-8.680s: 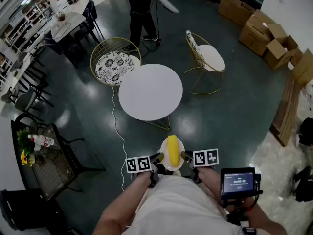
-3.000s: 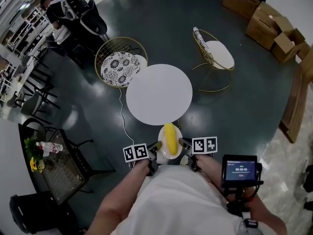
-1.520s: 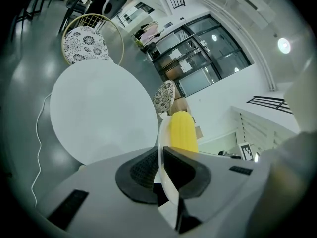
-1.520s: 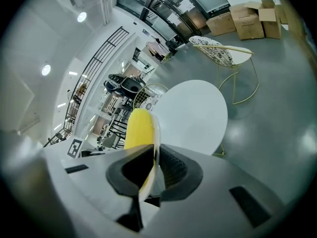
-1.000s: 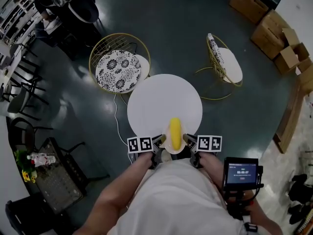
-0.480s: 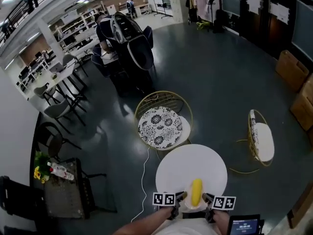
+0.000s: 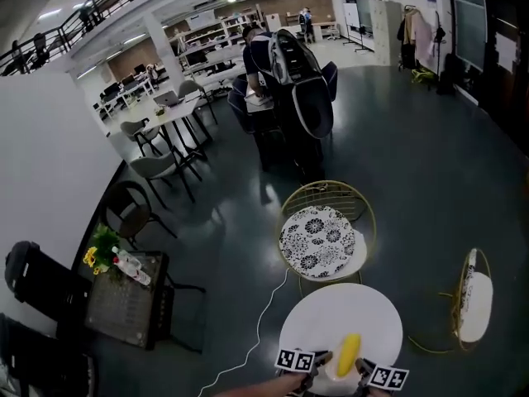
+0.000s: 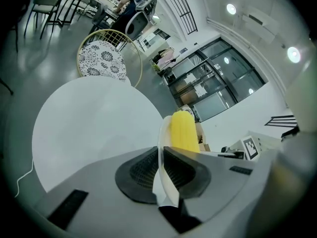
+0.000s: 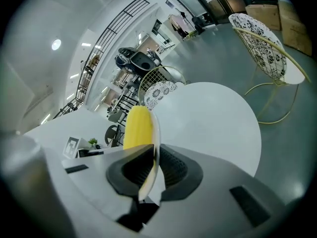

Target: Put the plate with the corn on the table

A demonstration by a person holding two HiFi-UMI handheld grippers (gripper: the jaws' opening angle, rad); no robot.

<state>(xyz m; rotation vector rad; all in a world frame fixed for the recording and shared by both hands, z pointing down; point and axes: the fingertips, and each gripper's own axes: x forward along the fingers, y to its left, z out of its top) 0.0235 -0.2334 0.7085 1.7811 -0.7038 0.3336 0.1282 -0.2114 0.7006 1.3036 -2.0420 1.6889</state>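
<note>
Left gripper view: plate (image 8: 160, 181) inside left tool (image 8: 161, 157)

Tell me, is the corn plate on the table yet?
Nearly. Done: the plate with the corn is over the near edge of the white table. In hand: the left gripper and right gripper each have jaws shut on its rim. Left: set it down flat and let go.
</note>
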